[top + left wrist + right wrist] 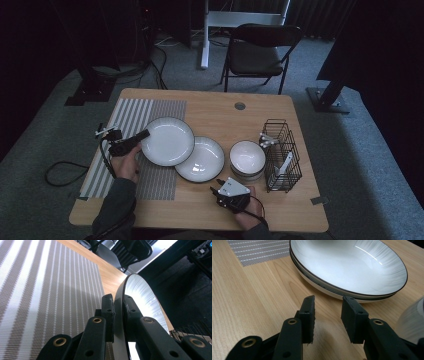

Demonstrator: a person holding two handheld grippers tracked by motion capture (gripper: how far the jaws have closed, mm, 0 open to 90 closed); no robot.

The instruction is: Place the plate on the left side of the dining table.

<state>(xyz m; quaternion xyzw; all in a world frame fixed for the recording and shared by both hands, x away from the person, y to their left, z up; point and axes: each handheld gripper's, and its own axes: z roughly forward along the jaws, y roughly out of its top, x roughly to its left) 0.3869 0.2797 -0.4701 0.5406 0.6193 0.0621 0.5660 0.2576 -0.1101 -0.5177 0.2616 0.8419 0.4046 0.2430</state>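
A white plate with a dark rim (pixel 167 141) is held tilted over the edge of the striped placemat (pixel 127 120), and it overlaps a stack of similar plates (pixel 202 160). My left gripper (pixel 141 136) is shut on its left rim. In the left gripper view the jaws (pixel 117 300) pinch the plate's rim (pixel 142 297), with the placemat (pixel 50 290) behind. My right gripper (pixel 221 189) rests near the table's front edge. It is open (pixel 328 302) with nothing between its fingers, just short of the stacked plates (pixel 352 267).
Stacked white bowls (pixel 247 159) stand right of the plates, and one bowl's side (pixel 412 320) is close to my right gripper. A black wire basket (pixel 281 155) holding white utensils stands at the right. Behind the wooden table (pixel 215 110) is a folding chair (pixel 262 50).
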